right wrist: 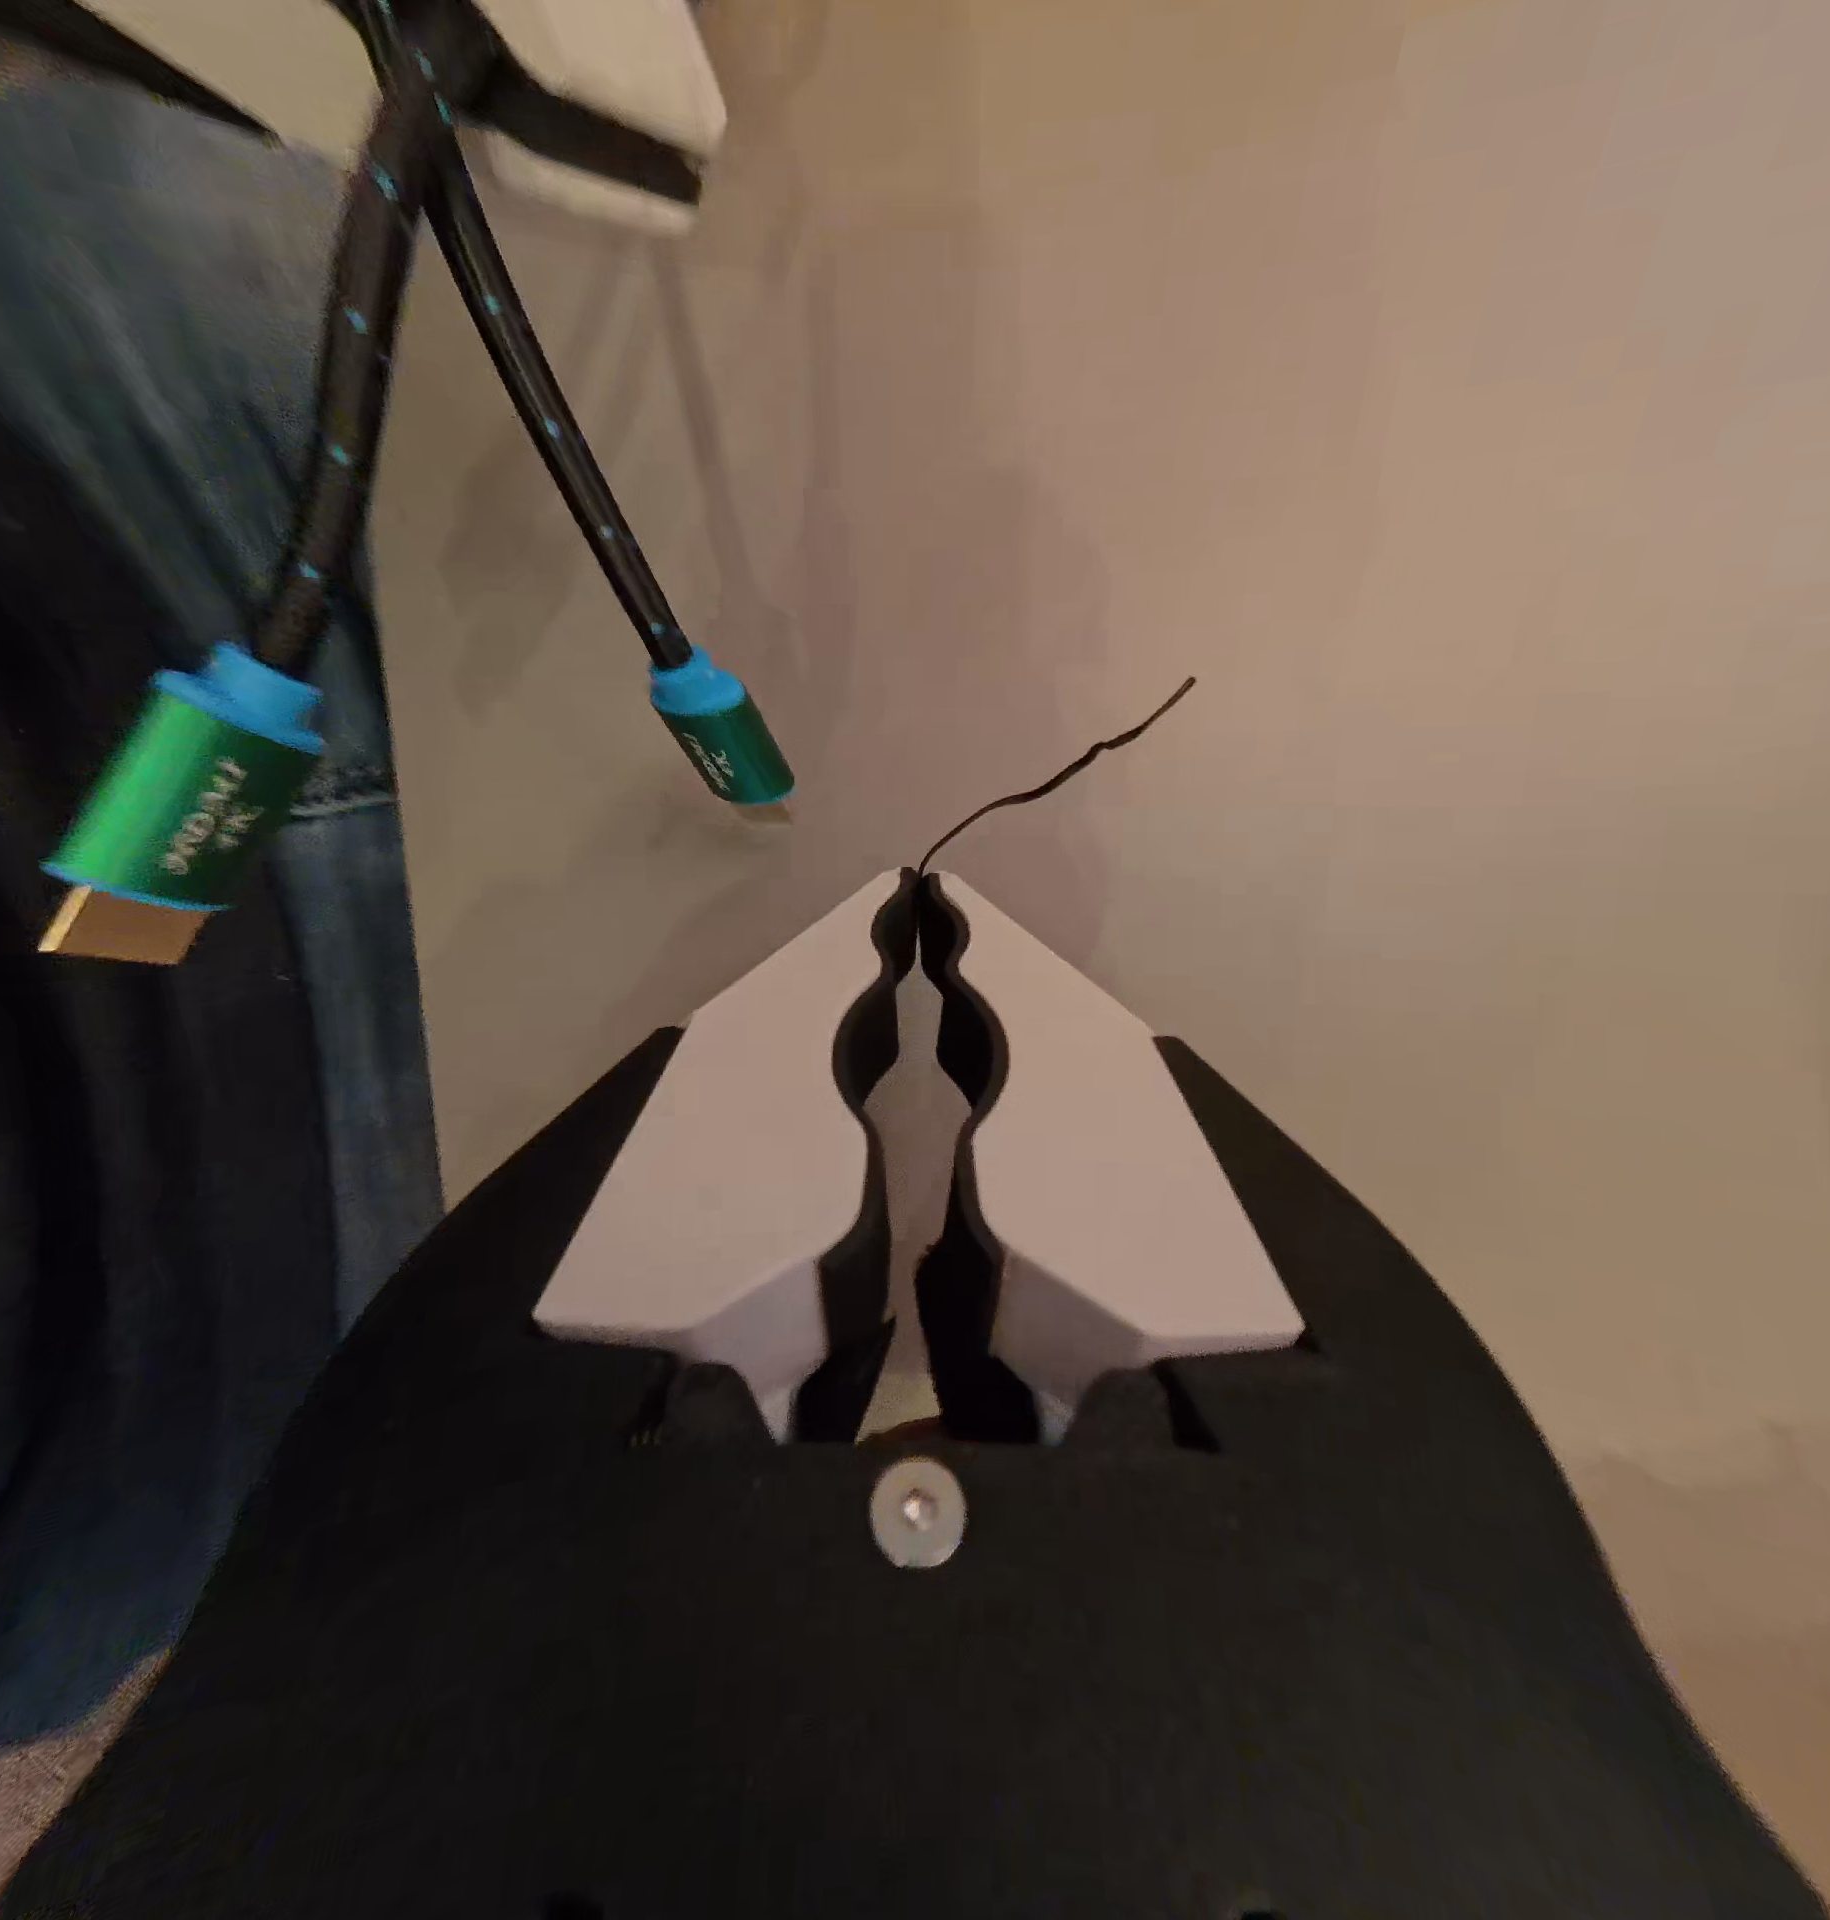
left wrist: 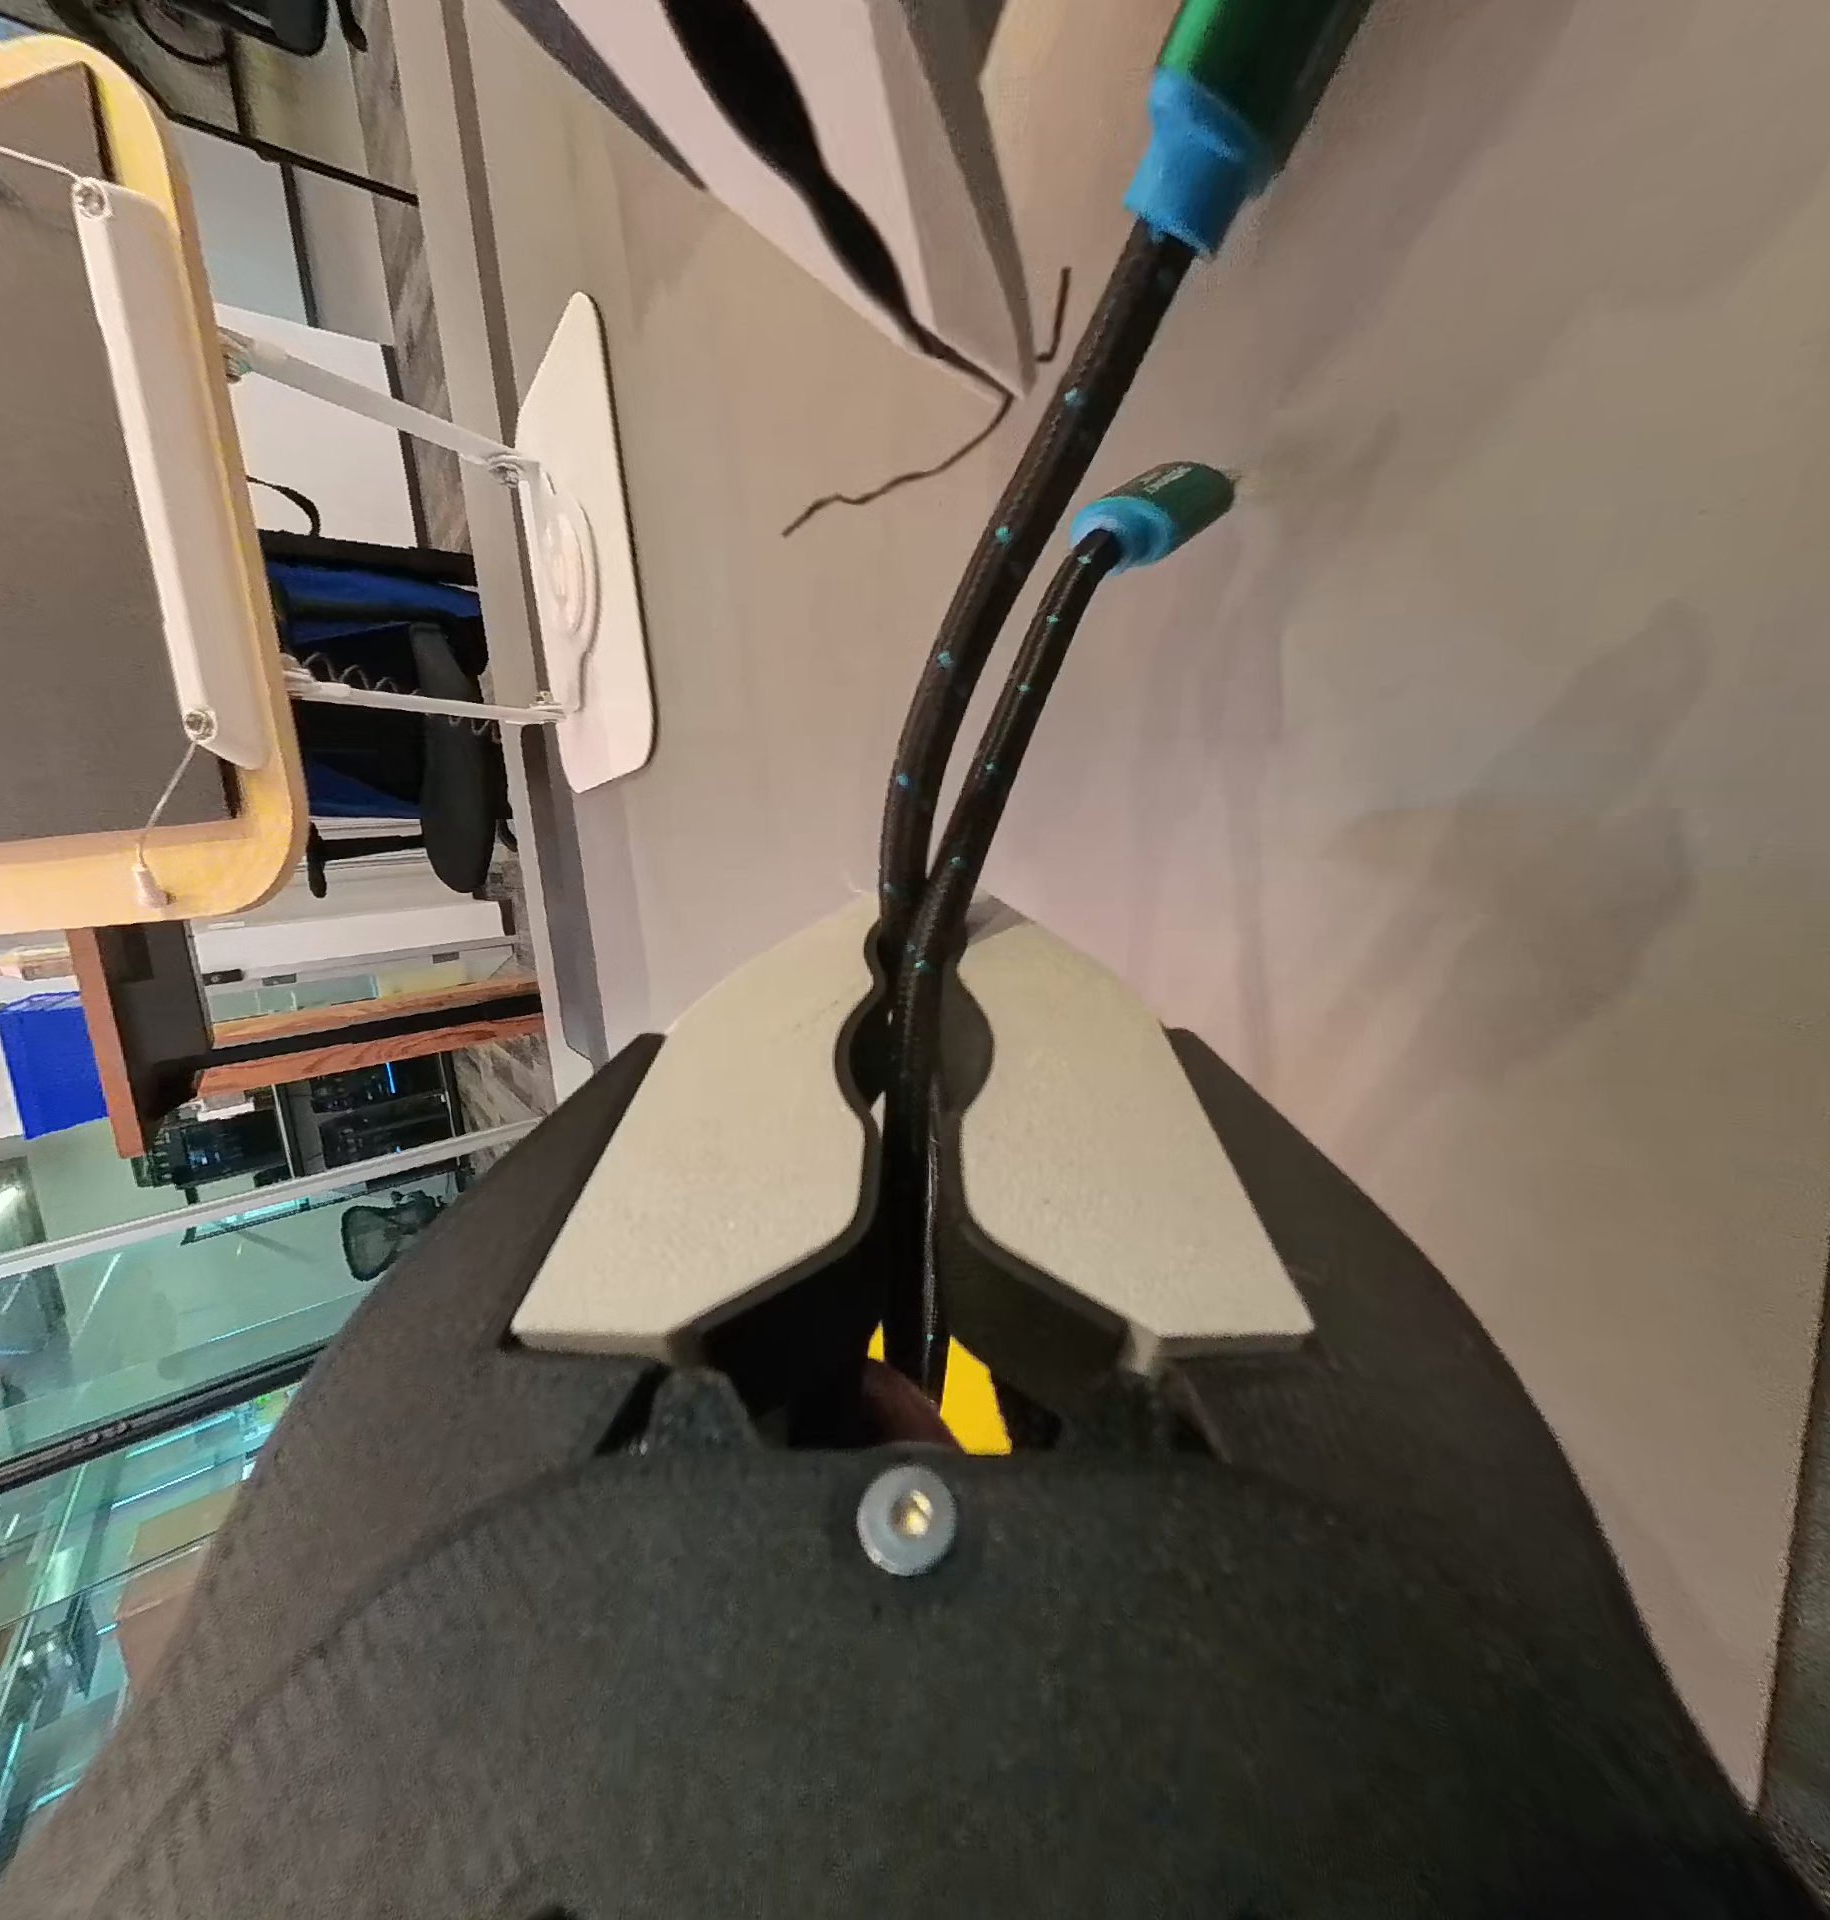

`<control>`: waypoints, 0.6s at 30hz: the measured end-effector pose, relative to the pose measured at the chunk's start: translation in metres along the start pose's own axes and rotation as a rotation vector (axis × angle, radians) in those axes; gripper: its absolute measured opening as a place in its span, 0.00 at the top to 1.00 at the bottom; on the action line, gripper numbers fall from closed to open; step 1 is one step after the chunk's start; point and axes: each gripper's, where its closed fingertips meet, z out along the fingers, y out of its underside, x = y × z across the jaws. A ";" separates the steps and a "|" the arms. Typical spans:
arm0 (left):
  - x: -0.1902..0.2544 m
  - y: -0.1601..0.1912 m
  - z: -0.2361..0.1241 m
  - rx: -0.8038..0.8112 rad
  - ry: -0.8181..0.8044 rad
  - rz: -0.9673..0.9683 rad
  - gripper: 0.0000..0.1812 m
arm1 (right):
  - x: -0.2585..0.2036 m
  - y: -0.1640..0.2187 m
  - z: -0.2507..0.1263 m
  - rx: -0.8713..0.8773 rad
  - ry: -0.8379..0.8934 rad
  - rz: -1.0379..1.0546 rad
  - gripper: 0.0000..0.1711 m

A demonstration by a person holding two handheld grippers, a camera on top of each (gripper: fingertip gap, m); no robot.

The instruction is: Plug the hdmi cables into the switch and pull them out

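A: HDMI cables (left wrist: 926,790), two black braided runs, pinched together between the left gripper (left wrist: 916,951) fingers; green plugs (right wrist: 729,743) hang free above the bench (right wrist: 1410,520).

B: Right gripper (right wrist: 916,883)?

A: Fingers nearly closed, nipping a thin black thread (right wrist: 1056,774).

Close wrist views, seemingly sharing dangling cables (left wrist: 994,582).

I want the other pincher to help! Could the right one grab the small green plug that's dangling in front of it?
Probably not yet. The right gripper is shut on a thin black tie, so it would have to open first. Otherwise the way looks free: the small green plug hangs in open air, just ahead and left.
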 end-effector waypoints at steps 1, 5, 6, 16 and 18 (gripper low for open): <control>-0.002 0.000 0.000 0.003 -0.010 0.000 0.99 | -0.001 -0.002 -0.005 0.006 -0.017 0.000 1.00; -0.018 0.001 -0.006 0.015 -0.063 -0.008 0.99 | -0.006 -0.006 -0.022 -0.020 -0.033 -0.083 1.00; -0.024 0.002 -0.008 0.023 -0.079 -0.024 0.99 | -0.006 -0.010 -0.025 -0.008 -0.029 -0.097 1.00; -0.068 -0.012 -0.026 0.261 -0.175 -0.448 0.99 | -0.028 -0.043 -0.039 0.184 -0.072 -0.118 1.00; -0.070 -0.009 -0.021 0.255 -0.169 -0.511 0.99 | -0.033 -0.054 -0.046 0.240 -0.071 -0.142 1.00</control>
